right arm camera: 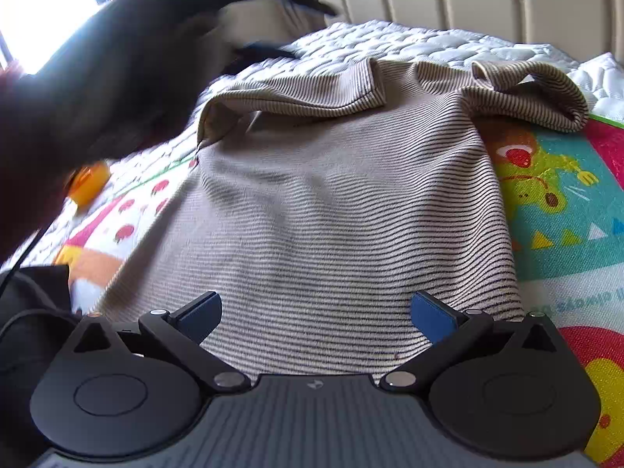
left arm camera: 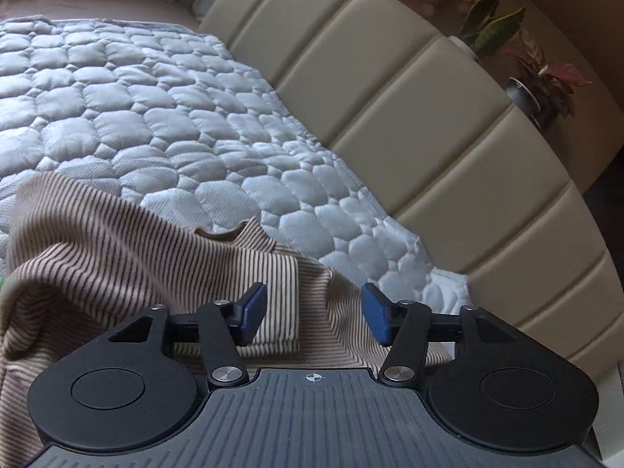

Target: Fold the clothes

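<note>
Both fingers [right arm camera: 316, 318] apart above striped shirt [right arm camera: 331, 202]

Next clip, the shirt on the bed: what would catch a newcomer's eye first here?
The brown-striped shirt spread mid-bed, its sleeves folded in near the top. Beneath it a bright cartoon play mat shows on both sides, over a pale quilted cover. The right gripper and left gripper stand open over the shirt.

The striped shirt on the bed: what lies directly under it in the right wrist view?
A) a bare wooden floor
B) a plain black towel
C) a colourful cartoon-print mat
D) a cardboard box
C: the striped shirt lies spread over a colourful cartoon-print mat, whose bright pictures show on both sides of it.
</note>
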Demonstrator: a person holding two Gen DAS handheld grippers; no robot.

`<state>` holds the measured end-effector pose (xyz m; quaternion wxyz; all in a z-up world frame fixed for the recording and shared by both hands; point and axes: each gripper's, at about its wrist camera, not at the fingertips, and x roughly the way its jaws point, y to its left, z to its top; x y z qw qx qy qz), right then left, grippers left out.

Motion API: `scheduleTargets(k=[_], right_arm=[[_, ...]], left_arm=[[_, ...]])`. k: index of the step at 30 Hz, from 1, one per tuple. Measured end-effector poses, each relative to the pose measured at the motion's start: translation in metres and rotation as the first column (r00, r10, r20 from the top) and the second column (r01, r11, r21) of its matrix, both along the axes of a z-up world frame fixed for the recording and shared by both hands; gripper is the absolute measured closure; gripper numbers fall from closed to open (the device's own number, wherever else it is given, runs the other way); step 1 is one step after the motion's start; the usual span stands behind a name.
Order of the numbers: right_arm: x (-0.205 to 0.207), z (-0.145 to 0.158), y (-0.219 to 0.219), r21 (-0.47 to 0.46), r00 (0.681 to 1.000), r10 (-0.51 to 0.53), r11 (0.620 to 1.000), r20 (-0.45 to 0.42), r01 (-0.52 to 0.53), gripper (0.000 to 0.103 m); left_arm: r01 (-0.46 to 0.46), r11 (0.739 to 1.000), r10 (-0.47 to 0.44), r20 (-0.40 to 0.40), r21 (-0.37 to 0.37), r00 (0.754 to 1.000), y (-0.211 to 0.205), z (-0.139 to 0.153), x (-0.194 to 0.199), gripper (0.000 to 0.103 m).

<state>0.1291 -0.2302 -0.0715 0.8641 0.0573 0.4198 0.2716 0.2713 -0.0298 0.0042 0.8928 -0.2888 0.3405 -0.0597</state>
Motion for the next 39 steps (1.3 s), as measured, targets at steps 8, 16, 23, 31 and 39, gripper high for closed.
scheduleTargets(k=[8,16,23,31,39], right_arm=[[-0.001,0.000,-0.002,0.041,0.998,-0.057,0.998,0.024,0.056,0.000],[0.027,0.051,0.008,-0.082,0.968,-0.098,0.989,0.230,0.119,0.017],[0.150,0.048,0.070,-0.150,0.948,-0.147,0.969,0.284,0.195,0.034],[0.201,0.016,0.108,-0.218,0.964,-0.136,0.958,0.227,0.187,0.087],[0.203,0.000,0.096,-0.512,0.944,0.008,0.841,0.330,0.172,0.087]], left_arm=[[-0.092,0.976,0.095,-0.002,0.196,0.996,0.060,-0.026,-0.068,0.018],[-0.104,0.792,0.060,0.093,0.602,0.994,0.065,-0.029,-0.053,0.017],[-0.031,0.792,0.057,-0.022,0.610,0.998,0.086,-0.051,-0.044,0.017],[0.036,0.772,0.013,-0.073,0.635,0.997,0.088,-0.066,-0.040,0.017],[0.072,0.638,-0.016,-0.081,0.767,0.997,0.081,-0.056,-0.058,0.013]])
